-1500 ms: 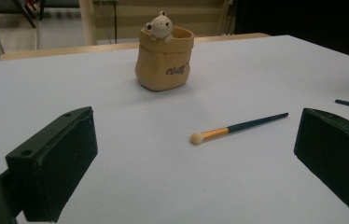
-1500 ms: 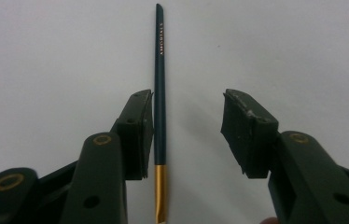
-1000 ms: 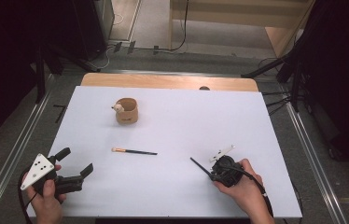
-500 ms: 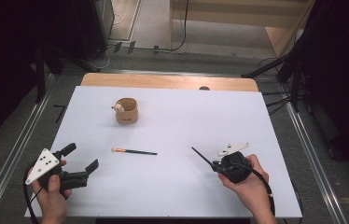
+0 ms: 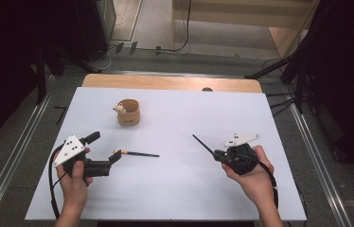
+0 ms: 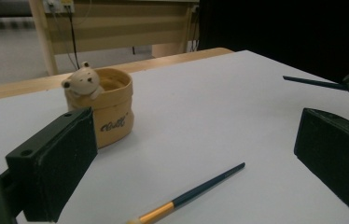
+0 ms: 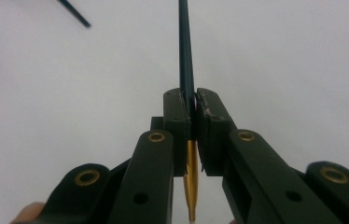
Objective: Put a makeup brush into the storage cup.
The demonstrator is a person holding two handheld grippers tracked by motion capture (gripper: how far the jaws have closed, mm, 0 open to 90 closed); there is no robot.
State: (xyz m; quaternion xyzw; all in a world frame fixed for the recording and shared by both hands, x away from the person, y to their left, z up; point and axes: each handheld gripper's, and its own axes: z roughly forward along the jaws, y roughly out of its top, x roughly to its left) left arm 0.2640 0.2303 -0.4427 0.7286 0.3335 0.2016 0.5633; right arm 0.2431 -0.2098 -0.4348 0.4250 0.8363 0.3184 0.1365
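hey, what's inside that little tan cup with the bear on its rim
The tan cup looks empty in its upper part; the bear figure hangs over its rim. The wall and the bear hide the bottom, so that's unknown.

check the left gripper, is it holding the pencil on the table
No, the left gripper is open, with the pencil lying loose on the table.

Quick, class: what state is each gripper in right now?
Left gripper: open, holding nothing, near the pencil on the table.
Right gripper: closed on a second pencil.

one dark brush (image 5: 205, 144) clamped in right tongs (image 5: 218, 155), another (image 5: 137, 153) flat on table (image 5: 180, 189)
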